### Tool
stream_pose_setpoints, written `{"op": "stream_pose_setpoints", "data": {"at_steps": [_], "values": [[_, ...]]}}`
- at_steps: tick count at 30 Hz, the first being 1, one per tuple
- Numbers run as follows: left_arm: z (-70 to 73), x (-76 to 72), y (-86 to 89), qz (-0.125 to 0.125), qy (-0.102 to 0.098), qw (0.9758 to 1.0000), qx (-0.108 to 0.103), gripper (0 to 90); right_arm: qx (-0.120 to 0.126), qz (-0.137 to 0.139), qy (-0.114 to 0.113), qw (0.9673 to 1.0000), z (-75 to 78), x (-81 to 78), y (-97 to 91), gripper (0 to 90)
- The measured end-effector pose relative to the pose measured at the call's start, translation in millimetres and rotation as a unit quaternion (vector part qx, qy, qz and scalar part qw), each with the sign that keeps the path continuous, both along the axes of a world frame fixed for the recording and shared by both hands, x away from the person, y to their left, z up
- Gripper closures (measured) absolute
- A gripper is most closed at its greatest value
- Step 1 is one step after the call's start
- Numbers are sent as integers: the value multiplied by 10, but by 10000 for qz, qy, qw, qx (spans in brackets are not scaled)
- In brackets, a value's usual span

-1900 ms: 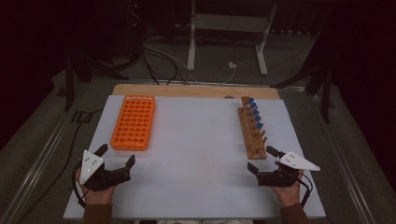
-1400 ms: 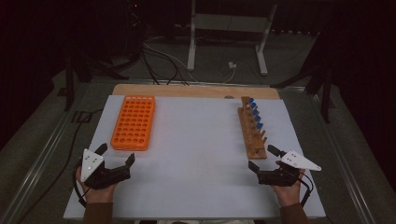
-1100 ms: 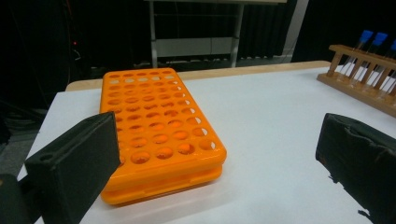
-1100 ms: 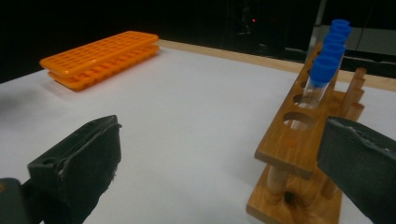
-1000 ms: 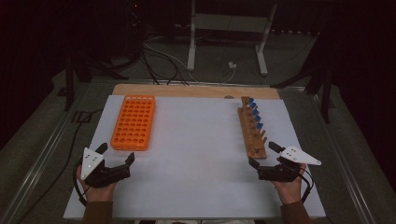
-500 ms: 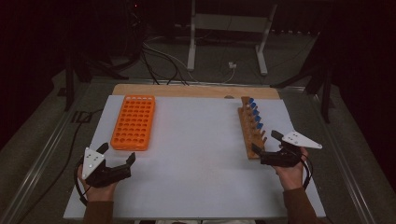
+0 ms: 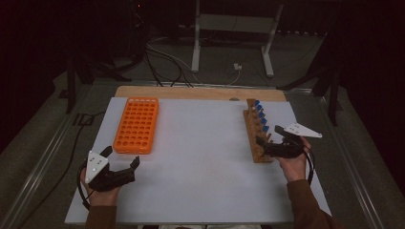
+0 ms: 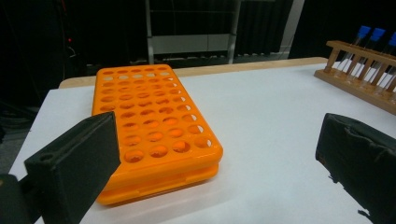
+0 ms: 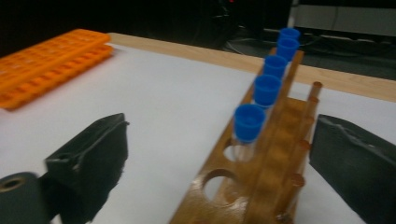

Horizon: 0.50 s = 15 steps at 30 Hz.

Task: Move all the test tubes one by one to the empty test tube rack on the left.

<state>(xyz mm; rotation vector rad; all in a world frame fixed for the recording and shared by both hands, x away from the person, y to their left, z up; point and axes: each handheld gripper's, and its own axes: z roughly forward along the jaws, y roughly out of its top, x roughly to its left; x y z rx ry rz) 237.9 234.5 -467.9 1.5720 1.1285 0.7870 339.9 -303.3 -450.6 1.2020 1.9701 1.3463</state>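
An orange tube rack [image 7: 137,125] [image 8: 149,126] with empty holes lies at the table's far left. At the right a wooden rack [image 7: 256,136] [image 9: 261,177] holds several blue-capped tubes [image 7: 260,117] [image 9: 248,122]. My right gripper [image 7: 268,139] [image 9: 219,126] is level with the wooden rack's near end, jaws pointing along it. Its jaws have just been closing a little, still wide apart; the rack's near end and the nearest tube lie between them, untouched. My left gripper [image 7: 122,157] [image 8: 217,126] stands open near the front left, just short of the orange rack, with nothing between its jaws.
The white tabletop [image 7: 200,162] stretches between the two racks. A wooden board edge [image 7: 191,92] runs along the table's far side. Beyond it, on the dark floor, are a metal stand [image 7: 229,28] and cables [image 7: 167,57].
My right gripper has moved away from the table's front edge and up to the near end of the wooden rack. The left gripper has stayed where it was.
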Motion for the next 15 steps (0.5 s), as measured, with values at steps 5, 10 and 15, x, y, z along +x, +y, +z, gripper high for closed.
{"op": "stream_pose_setpoints", "data": {"at_steps": [5,10,15], "values": [[1,5,-10,-17,-2,10000,-9,7,-143,-98,37,9998,-39,60,0,163],[-7,7,-16,-31,12,10000,19,7,-267,-221,102,9993,-78,107,28,377],[-9,18,-18,-49,21,10000,2,7,-354,-269,162,9989,-105,144,43,517]]}}
